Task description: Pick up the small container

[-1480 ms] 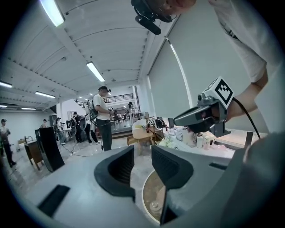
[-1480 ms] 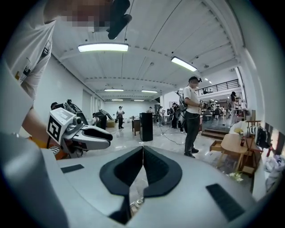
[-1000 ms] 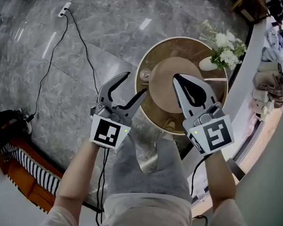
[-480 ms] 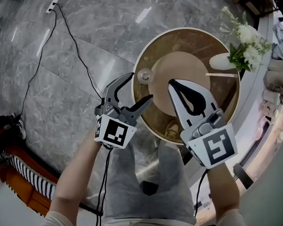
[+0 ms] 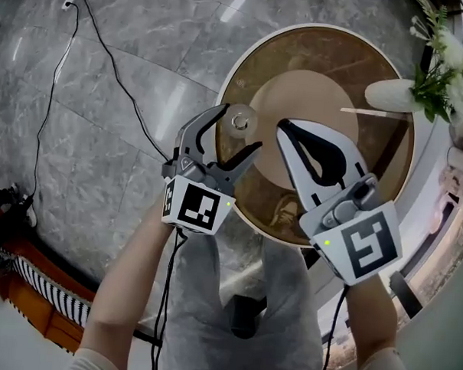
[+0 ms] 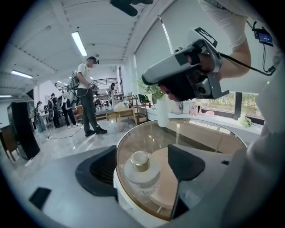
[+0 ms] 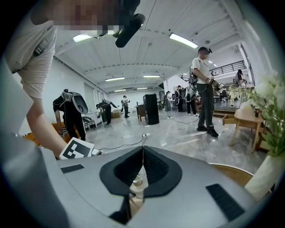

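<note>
The small container [image 5: 240,121], a clear glass jar with a gold cap, stands near the left rim of a round brown glass table [image 5: 329,47]. My left gripper [image 5: 241,127] is open, its jaws have just been opening, and the jar sits between its fingertips without touching either pad. In the left gripper view the jar [image 6: 141,171] shows between the two dark pads. My right gripper [image 5: 282,123] is shut and empty, hovering over the table to the right of the jar. Through the slit below its tips [image 7: 143,149] the jar [image 7: 137,181] is partly visible.
A white vase with flowers [image 5: 396,94] lies at the table's far right. A black cable [image 5: 107,52] runs over the grey marble floor on the left. A white ledge [image 5: 435,182] curves past the table's right side. Several people [image 6: 87,98] stand far off in the room.
Both grippers have come down closer to the table. The left jaws have spread wider and now straddle the jar. The right gripper has stayed shut.
</note>
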A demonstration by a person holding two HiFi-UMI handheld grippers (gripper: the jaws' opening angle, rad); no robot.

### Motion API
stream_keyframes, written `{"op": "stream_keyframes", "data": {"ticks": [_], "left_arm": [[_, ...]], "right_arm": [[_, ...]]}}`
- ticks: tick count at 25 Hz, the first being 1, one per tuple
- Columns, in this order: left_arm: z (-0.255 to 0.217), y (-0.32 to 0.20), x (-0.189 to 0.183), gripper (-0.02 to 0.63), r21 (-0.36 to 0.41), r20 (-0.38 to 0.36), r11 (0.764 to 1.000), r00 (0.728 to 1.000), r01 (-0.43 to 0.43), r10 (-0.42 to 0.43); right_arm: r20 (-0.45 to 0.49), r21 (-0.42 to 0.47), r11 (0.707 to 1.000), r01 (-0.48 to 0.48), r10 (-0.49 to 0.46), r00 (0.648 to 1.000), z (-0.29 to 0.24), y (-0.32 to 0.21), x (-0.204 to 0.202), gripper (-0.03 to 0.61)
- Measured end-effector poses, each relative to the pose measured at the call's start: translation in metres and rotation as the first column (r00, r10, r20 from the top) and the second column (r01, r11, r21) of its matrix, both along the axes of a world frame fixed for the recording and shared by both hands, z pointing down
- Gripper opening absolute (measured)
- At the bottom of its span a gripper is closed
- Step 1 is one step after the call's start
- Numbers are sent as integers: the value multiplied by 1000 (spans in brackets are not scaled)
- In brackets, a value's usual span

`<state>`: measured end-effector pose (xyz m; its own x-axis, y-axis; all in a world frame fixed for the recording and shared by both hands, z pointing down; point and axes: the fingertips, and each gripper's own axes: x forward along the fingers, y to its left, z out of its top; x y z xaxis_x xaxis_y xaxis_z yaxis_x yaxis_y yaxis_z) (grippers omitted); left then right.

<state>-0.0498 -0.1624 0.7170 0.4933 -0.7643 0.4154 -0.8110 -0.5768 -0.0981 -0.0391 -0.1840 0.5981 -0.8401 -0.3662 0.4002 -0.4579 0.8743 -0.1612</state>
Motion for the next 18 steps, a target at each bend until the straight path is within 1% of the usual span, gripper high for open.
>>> {"op": "stream_keyframes", "data": {"ticks": [4,10,13,16,18], "left_arm": [[19,-5,1,351,4,-26,1000,1000,-3,3],[41,-11,4,351,-8,-26,1000,999,-18,18],[47,-15,5,351,-12,-52,1000,999,-15,15],[54,-19,5,351,-8,-44,1000,999,-21,21],[60,-21,8,351,-26,-44,999,999,-26,25]], "right_arm": [[-4,-5,1000,11,-11,1000,19,-2,-3,8],[-15,-30,999,23,-23,1000,44,-1,-3,8],[-18,-42,999,24,-25,1000,56,1,-6,8],[-23,-49,998,37,-38,999,67,4,-11,8],[-22,-38,998,56,-57,998,70,7,-14,8]]}}
